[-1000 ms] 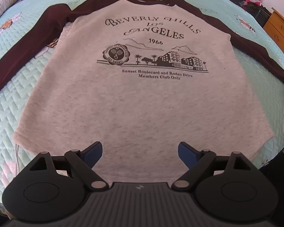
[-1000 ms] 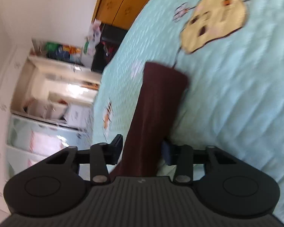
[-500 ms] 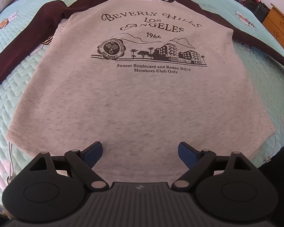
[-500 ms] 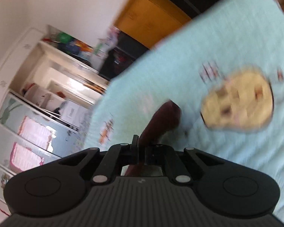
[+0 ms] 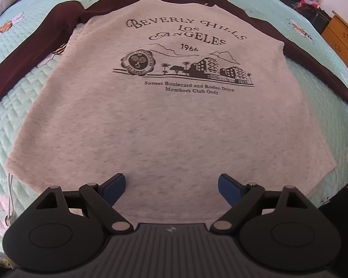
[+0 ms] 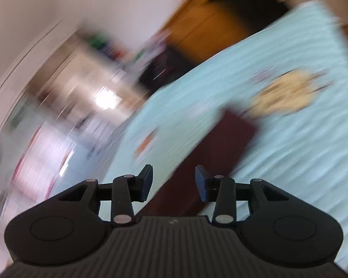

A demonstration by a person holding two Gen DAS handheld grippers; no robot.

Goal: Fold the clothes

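Left wrist view: grey marled shirt (image 5: 169,125) with dark sleeves lies flat on the quilted bed (image 5: 16,97); left claw (image 5: 171,185) spread wide above its hem. Right view blurred: right claw (image 6: 174,180) parted astride a sleeve (image 6: 211,162).

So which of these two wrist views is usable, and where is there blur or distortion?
Left wrist view: sharp, evenly lit, print on the grey sweatshirt readable; fisheye bows the bed's edges. Right wrist view: heavy motion blur smears the room and the quilt; only the right gripper itself is crisp, jaws apart over the maroon sleeve. The left gripper is open too.
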